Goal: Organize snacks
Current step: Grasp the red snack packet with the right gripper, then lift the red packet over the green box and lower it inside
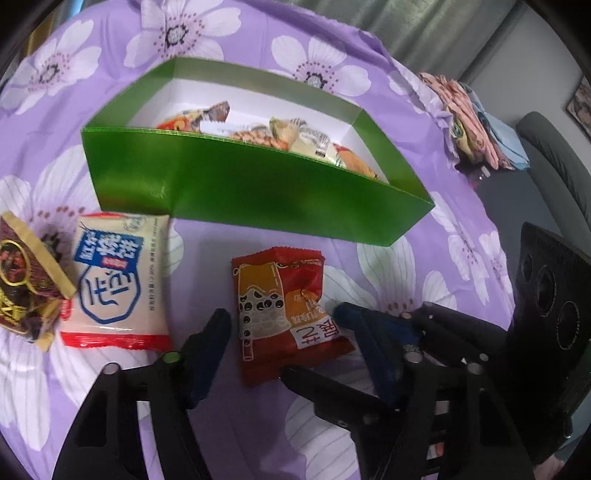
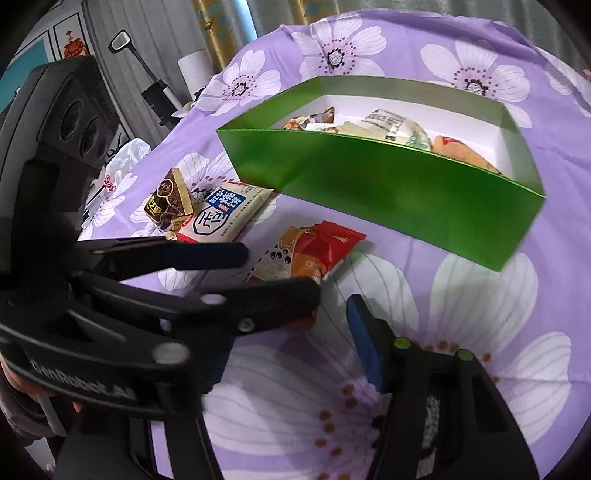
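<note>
Purple floral cloth with green cardboard box; grey curtain at upper right.
Left gripper half-open astride red foil packet; right gripper half-open, empty.

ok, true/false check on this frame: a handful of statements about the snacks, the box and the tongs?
1. Three packets lie on the purple cloth outside the green box. True.
2. The green box is empty. False: it holds several packets.
3. The red-orange packet lies between the fingers of the left tongs. True.
4. The white-and-blue packet is inside the box. False: it lies on the cloth, beside the dark brown packet.
5. The right tongs hold a packet. False: they hold nothing.
</note>
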A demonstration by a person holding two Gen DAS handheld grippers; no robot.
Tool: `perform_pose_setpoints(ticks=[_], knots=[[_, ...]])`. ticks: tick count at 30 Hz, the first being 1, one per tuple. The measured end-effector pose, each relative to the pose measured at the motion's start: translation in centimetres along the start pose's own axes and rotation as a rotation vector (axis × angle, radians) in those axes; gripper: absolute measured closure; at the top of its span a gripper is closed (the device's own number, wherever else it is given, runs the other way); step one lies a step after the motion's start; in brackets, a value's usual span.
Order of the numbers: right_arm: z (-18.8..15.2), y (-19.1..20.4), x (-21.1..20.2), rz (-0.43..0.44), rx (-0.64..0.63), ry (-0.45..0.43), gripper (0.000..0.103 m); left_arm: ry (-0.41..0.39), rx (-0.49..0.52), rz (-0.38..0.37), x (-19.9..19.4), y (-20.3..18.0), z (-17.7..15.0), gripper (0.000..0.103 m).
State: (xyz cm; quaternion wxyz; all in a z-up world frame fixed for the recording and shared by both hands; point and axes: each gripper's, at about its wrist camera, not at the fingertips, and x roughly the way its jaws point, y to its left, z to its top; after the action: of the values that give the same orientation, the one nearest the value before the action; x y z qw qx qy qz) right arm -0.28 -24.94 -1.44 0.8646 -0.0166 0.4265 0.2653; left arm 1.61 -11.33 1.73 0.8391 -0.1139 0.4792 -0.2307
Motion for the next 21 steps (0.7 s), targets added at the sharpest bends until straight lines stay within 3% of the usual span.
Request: perform_pose_setpoints(ticks=[9,21], knots=[[0.8,-0.2,1.5,0.019,-0.02,0.036,0.065,0.015,-0.044,-0.046,0.4,1.4,0.3,0.057],[0.5,0.0,0.6,0.035,-0.03,0.012,0.074,-0.017,-0.037,-0.052,-0.8,0.8,-0.2,0.057]])
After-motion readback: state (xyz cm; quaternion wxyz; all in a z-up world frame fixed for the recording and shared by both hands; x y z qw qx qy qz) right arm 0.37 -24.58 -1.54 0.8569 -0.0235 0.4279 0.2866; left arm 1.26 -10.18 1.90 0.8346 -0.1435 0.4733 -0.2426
